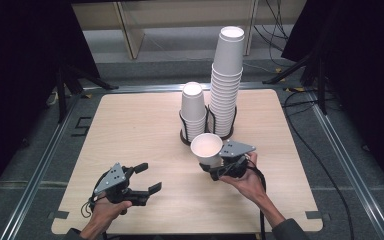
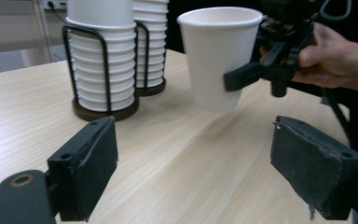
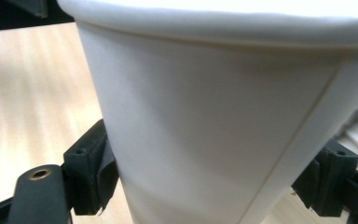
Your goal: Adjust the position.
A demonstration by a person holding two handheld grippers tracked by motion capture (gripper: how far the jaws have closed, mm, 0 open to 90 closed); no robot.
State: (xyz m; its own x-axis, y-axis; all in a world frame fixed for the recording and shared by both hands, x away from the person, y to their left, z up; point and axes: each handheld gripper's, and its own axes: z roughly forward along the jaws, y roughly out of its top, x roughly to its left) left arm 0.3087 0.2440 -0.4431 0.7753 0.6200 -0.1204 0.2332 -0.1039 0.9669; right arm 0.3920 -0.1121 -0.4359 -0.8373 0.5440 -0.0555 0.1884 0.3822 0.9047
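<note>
We see the right tool [image 1: 215, 167] closed on a single white paper cup [image 1: 206, 148], its two black jaws pressed against opposite sides of the cup's lower wall. In the right gripper view the cup [image 3: 214, 116] stands upright between those jaws. In the left gripper view the cup [image 2: 219, 56] hangs clear of the worktop [image 2: 177, 158], its base lifted off the wood, with the right tool [image 2: 261, 77] gripping it from the side.

From above, the cup sits at about five o'clock from the worktop's [image 1: 130, 130] centre, just in front of the two wire holders. The shorter cup stack [image 1: 193, 111] stands in the left holder and the tall cup stack [image 1: 226, 85] in the right one, both at about twelve to one o'clock, near the far edge.

The left tool [image 1: 147, 181] rests low at about seven o'clock, well apart from the cup. Its jaws stand apart with nothing between them; in its own view we see bare wood in the gap.
</note>
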